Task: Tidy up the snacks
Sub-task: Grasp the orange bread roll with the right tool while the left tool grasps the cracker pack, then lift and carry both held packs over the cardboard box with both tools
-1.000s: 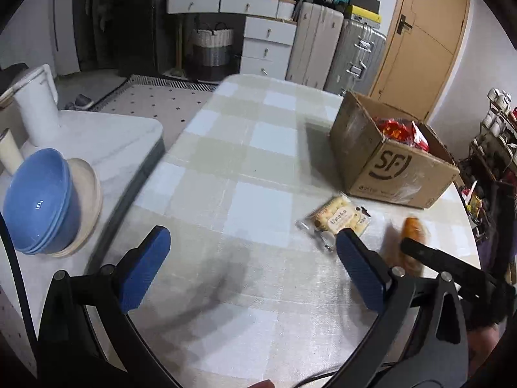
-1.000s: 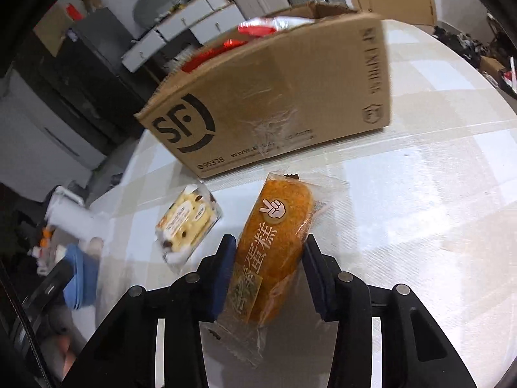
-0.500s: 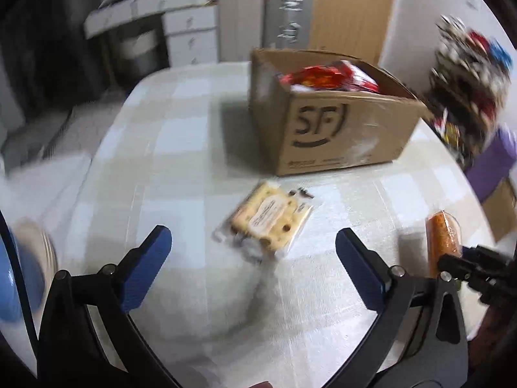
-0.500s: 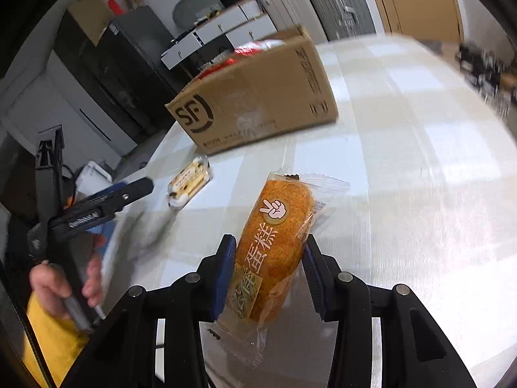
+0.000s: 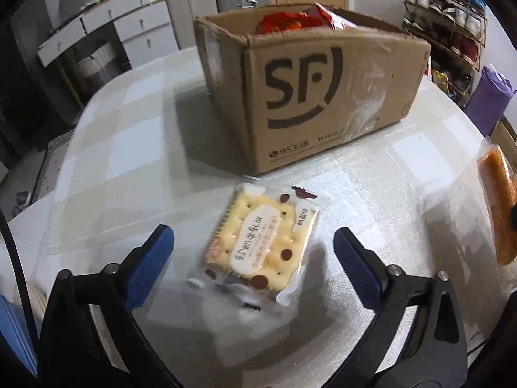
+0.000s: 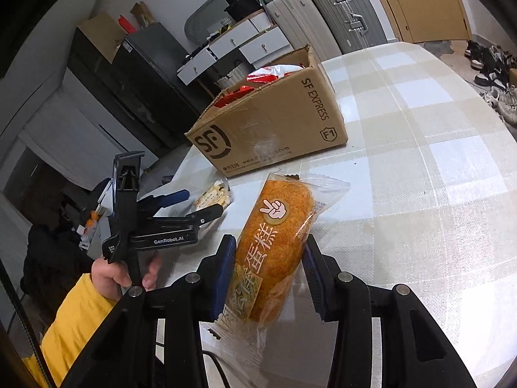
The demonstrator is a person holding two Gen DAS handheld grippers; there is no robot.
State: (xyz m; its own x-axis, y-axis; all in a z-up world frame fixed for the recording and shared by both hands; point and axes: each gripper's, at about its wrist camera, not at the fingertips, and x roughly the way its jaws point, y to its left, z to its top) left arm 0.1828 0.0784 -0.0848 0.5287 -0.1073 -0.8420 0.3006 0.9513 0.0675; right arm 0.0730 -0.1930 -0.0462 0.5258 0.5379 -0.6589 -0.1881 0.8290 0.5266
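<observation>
So the left gripper (image 5: pixel 253 252) sits over the cracker pack (image 5: pixel 258 242) on the checked table (image 5: pixel 129 148), jaws wide but closing, pads either side and not touching it. Right gripper (image 6: pixel 266 274) is clamped on the orange cake pack (image 6: pixel 274 242), lifted off the table. Cardboard box (image 5: pixel 323 97) with red snack bags (image 5: pixel 290 19) sits just beyond the crackers.

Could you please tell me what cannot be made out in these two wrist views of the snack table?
- Cardboard box contents: both views show only red wrappers above its rim; the walls hide the rest.
- Orange cake pack: left view's edge cuts it off.
- Cracker pack: small in right view, partly behind left tongs.
</observation>
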